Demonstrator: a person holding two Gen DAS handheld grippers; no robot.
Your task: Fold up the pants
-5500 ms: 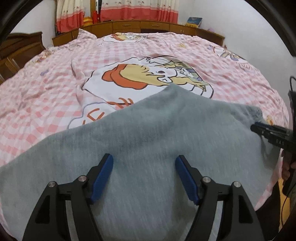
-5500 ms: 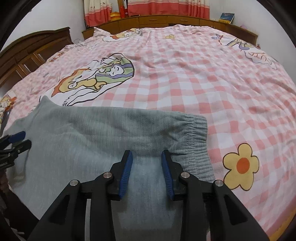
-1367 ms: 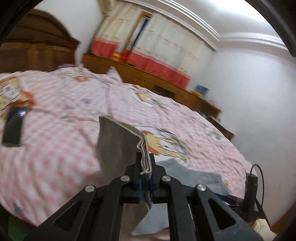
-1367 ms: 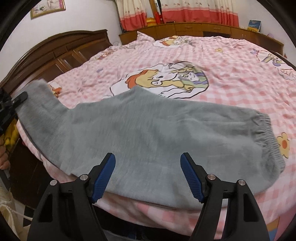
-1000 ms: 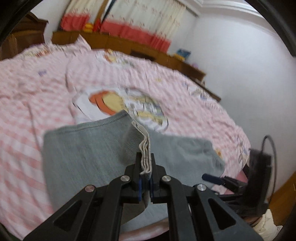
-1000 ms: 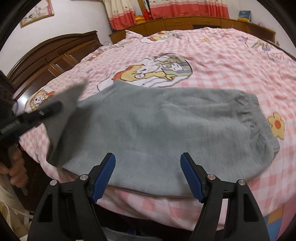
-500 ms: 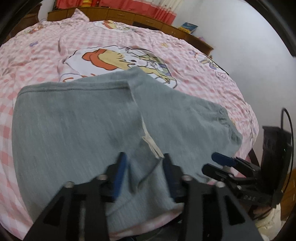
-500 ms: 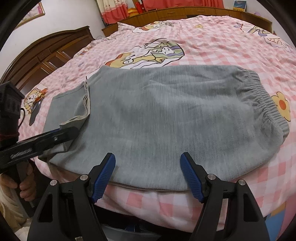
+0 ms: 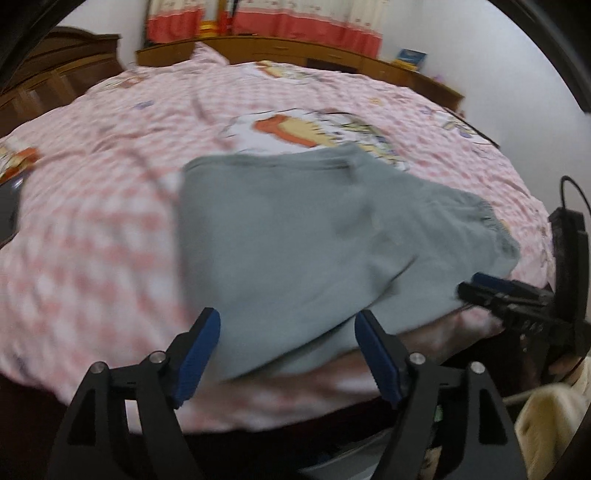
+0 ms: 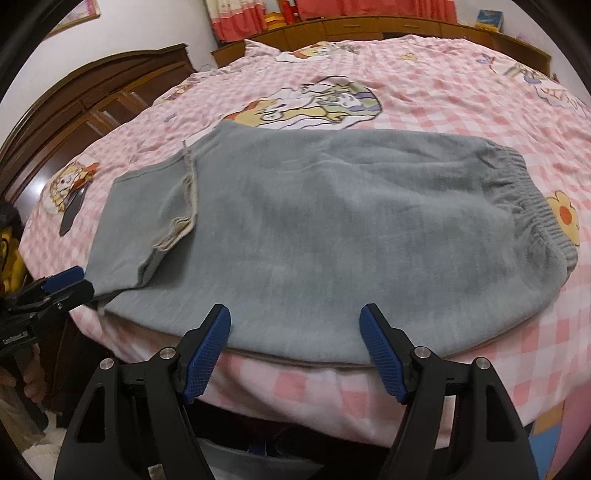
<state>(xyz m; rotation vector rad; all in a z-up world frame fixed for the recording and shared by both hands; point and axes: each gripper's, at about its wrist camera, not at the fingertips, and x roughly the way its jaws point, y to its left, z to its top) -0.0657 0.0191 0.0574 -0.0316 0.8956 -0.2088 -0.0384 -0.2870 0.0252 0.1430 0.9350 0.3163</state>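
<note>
Pants, one grey pair, between two grippers, left gripper opening

Bedroom: bed, curtains

— How does the light read?
— Soft, even indoor light, no glare, only faint shade under the pants.
— Sharpness?
— The left wrist view is smeared by motion across the bedspread; the right wrist view is crisp. Both bow at a dark fisheye rim.
</note>
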